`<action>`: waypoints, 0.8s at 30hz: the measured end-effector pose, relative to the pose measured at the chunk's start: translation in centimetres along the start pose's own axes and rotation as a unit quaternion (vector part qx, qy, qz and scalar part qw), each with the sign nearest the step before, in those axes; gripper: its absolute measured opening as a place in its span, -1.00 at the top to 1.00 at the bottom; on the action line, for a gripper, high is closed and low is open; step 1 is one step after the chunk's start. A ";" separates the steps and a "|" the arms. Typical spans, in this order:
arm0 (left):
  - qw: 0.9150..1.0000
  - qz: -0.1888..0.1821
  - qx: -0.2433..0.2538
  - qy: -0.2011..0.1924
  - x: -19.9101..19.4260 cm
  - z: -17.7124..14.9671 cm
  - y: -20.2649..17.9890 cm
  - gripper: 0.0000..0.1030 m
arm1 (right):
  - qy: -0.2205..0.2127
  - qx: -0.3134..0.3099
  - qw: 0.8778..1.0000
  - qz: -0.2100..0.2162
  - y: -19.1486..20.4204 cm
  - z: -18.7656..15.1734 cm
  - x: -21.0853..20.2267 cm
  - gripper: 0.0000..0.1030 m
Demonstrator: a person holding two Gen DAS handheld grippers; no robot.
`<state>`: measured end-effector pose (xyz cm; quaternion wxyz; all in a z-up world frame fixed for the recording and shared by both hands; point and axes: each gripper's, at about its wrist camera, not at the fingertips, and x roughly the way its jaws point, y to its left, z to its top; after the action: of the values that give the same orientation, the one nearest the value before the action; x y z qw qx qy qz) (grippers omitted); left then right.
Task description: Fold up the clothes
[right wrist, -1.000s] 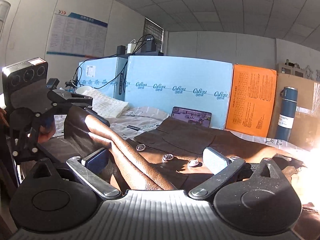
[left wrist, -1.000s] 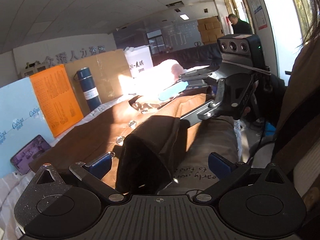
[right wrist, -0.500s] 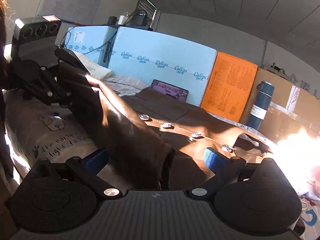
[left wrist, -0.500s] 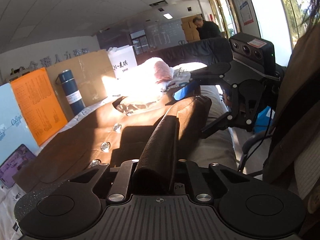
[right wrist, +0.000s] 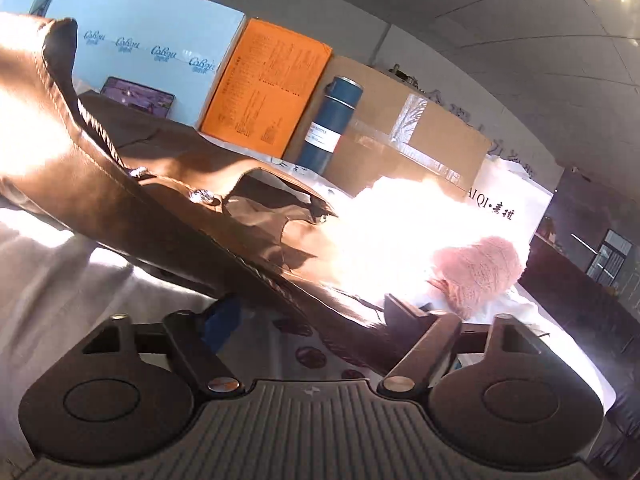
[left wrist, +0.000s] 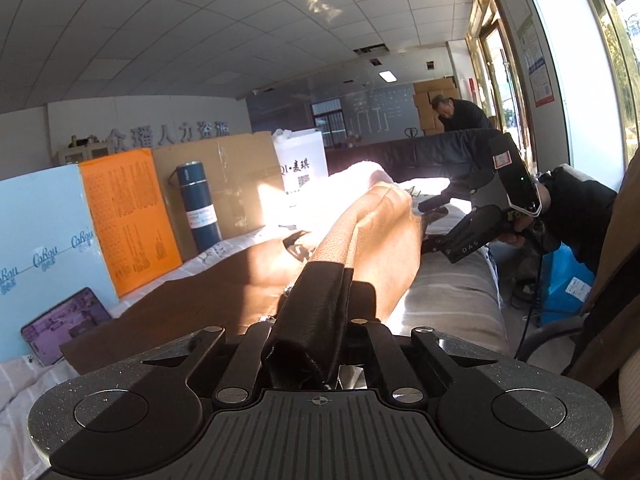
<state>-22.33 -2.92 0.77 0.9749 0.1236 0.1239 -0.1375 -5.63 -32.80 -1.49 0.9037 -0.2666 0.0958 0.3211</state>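
A brown leather jacket (left wrist: 372,240) with metal snap buttons lies on the table and is lifted along one edge. My left gripper (left wrist: 310,328) is shut on a dark folded edge of the jacket. In the right wrist view the jacket (right wrist: 168,184) stretches from upper left down across my right gripper (right wrist: 316,312), whose jaws stand apart with the leather edge lying between them. The right gripper also shows in the left wrist view (left wrist: 480,216), at the far end of the raised fold.
A grey printed cloth (left wrist: 452,292) covers the table under the jacket. At the back stand a blue thermos (left wrist: 198,206), an orange board (left wrist: 128,216), a light blue board (left wrist: 40,248), a cardboard box (right wrist: 404,148) and a tablet (left wrist: 66,324). A pink knit garment (right wrist: 476,272) lies at right.
My left gripper closed on the jacket's folded edge and raised it. My right gripper swung right along the lifted edge, and the jacket fold now hangs stretched between the two grippers.
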 end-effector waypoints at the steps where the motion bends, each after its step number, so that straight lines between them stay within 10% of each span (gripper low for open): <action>1: 1.000 -0.003 0.000 -0.002 -0.1 0.0 0.0 0.88 | 0.002 -0.005 1.000 0.007 -0.1 -0.2 0.0 0.20; 6: 1.000 -0.016 0.005 -0.006 -0.6 0.0 -0.5 0.91 | 0.009 -0.003 0.999 0.038 0.0 -1.0 -1.0 0.83; 17: 0.998 -0.045 -0.033 -0.019 -4.1 -0.4 -0.7 0.92 | -0.036 0.018 0.999 0.034 0.6 -0.4 -4.4 0.90; 24: 0.997 0.022 -0.065 -0.034 -2.2 0.1 2.3 0.92 | -0.080 0.025 0.996 0.030 0.6 1.2 -5.6 0.89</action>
<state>-23.65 -0.29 1.89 0.9873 0.0582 0.0970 -0.1117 -10.36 -34.78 1.19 0.9047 -0.2144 0.0397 0.3662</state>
